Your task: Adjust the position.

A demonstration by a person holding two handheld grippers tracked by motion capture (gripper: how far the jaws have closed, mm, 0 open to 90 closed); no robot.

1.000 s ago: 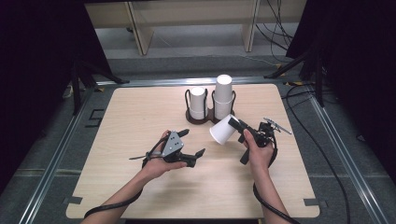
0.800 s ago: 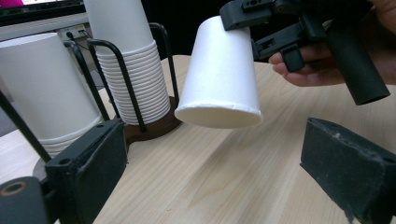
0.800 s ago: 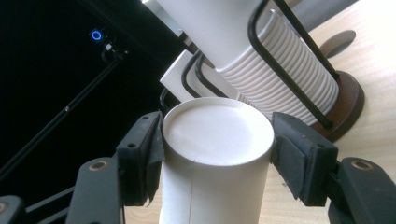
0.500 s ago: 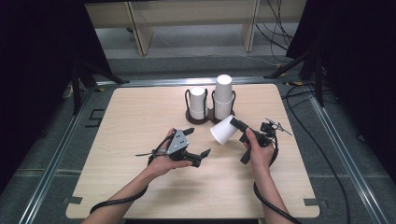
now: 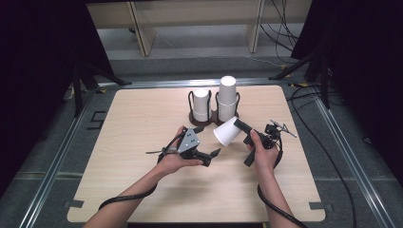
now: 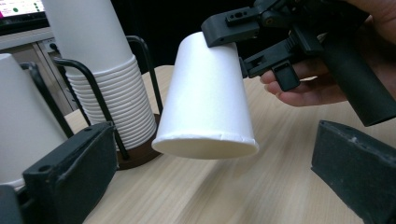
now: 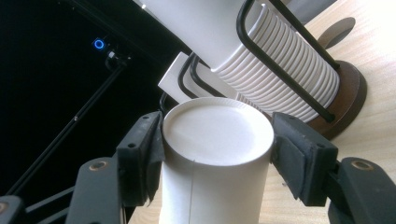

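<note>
Lab: black curtains [image 5: 43,71], cables [image 5: 285,19]

White paper cup [image 5: 226,132] held tilted above the table, mouth down.

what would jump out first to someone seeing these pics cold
The single white paper cup held off the table near its middle, tipped on its side with its closed base pinched between the right gripper fingers. Behind it, a dark wire rack holds two upside-down stacks of white cups. The left gripper hovers open just in front of the cup's mouth.
</note>
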